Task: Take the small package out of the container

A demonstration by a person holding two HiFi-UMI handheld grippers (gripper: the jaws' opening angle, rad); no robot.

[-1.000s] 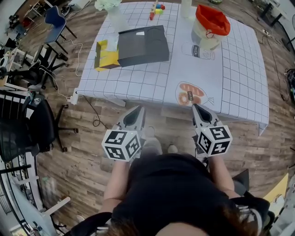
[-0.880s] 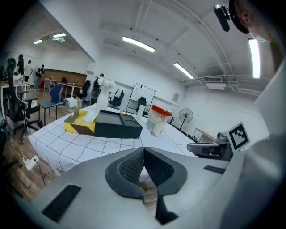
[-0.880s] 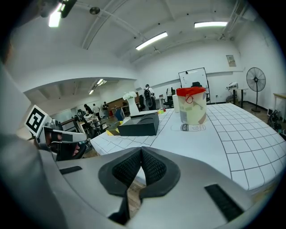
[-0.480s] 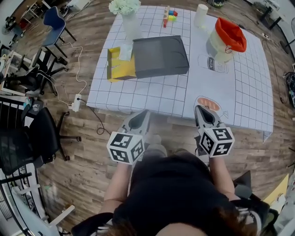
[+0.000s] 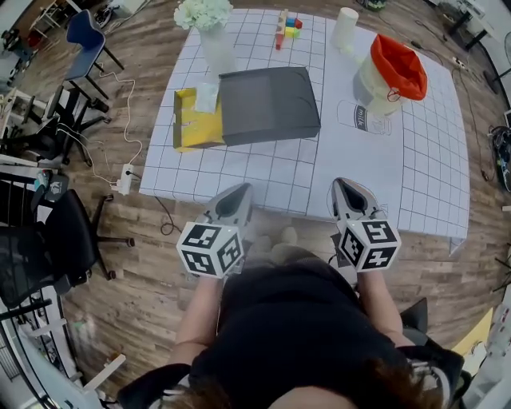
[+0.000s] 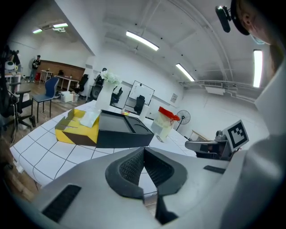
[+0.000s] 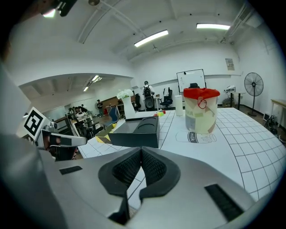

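2 grippers clenched & empty at bench front edge.
L gripper (image 5: 241, 192) & R gripper (image 5: 340, 185): jaws pressed together, nothing btwn. Beyond: white grid-cloth bench (image 5: 263, 172) w/ "milk" print (image 5: 354, 120); 1 black box (image 5: 267, 104); 1 yellow container (image 5: 190, 132) w/ small package (image 5: 206, 97) lying in it; 1 red-topped jar (image 5: 369, 76); 1 vase (image 5: 217, 49). Wood floor (image 5: 152, 272), workshop room.

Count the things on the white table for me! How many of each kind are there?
Boxes: 2 (grey box, yellow box)
White packet in the yellow box: 1
Vase of flowers: 1
Red-topped container: 1
White roll: 1
Bunch of coloured blocks, too small to count singly: 1
Total: 7
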